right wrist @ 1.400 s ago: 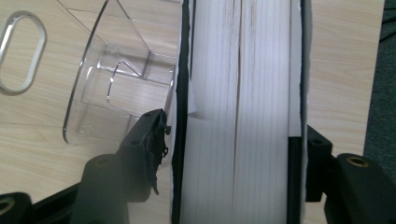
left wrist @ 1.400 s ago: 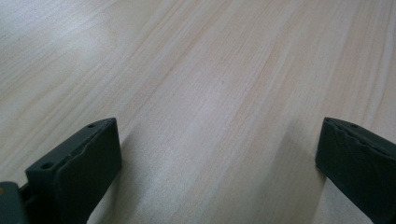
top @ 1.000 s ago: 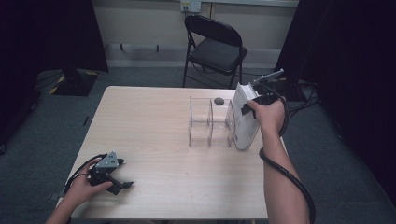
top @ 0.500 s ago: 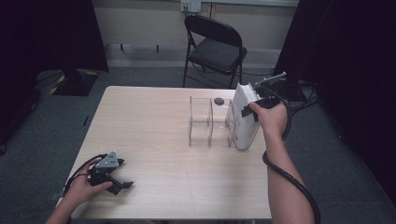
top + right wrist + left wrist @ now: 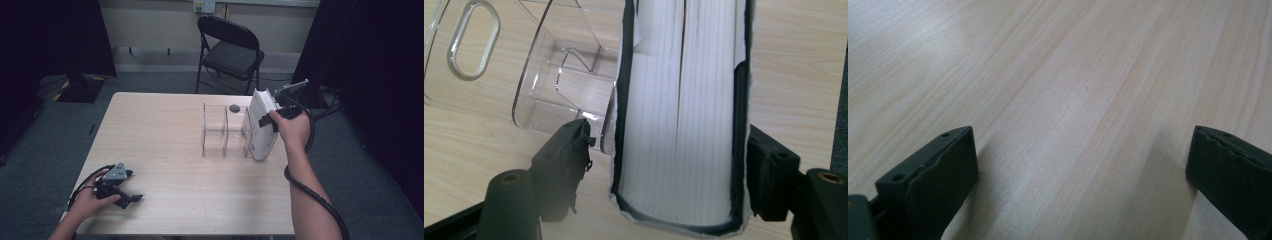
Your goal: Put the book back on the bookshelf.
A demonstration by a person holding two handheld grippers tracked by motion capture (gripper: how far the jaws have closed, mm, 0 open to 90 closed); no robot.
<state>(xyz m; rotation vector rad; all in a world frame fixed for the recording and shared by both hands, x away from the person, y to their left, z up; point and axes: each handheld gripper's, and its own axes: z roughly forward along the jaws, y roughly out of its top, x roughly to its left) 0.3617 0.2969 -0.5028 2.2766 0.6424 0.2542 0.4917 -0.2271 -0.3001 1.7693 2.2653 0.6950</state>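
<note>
Rightward, right gripper (image 5: pixel 268 121) clamps book (image 5: pixel 261 125) beside the rack (image 5: pixel 223 131) — left gripper (image 5: pixel 131 186) wide.

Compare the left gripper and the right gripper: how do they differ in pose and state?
The left gripper rests low on the light wooden table near its front left corner; the right gripper is raised at the right side, beside the clear plastic divided rack. The left gripper's jaws stand wide apart with nothing between them; the right gripper's jaws clamp a thick white-paged book with a dark cover. Both are black, two-jawed, hand-held and trail cables.
</note>
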